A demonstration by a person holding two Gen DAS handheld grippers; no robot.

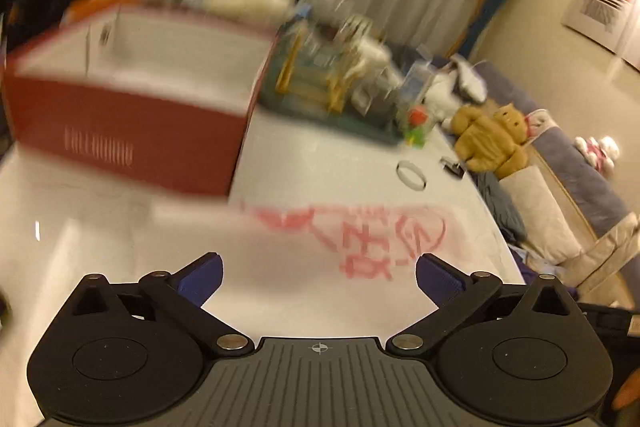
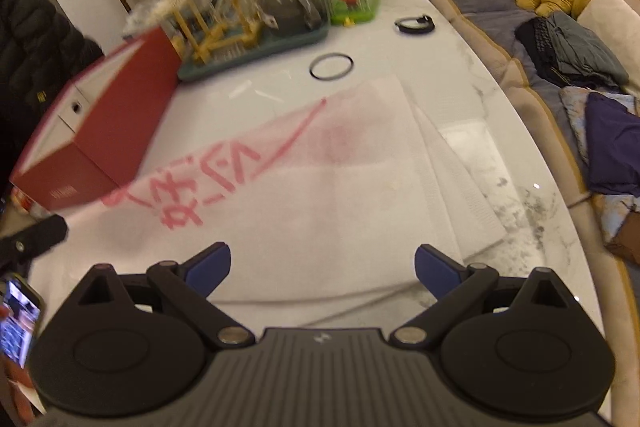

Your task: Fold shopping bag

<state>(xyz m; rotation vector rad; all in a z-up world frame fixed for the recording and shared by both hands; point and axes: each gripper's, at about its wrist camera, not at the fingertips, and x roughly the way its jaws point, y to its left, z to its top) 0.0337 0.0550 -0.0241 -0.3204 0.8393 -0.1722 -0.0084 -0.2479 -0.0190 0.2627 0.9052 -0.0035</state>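
Lying flat just beside the red box (image 2: 92, 131), the white shopping bag (image 2: 320, 187) looked partly folded; the left gripper (image 1: 319, 277) and right gripper (image 2: 322, 267) hovered above it, jaws fully spread, holding nothing, probably between creases.

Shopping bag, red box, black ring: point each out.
shopping bag (image 2: 360, 179), right wrist view, plain white middle.
red box (image 2: 108, 123), right wrist view, long red side.
black ring (image 2: 331, 67), right wrist view, its near rim.
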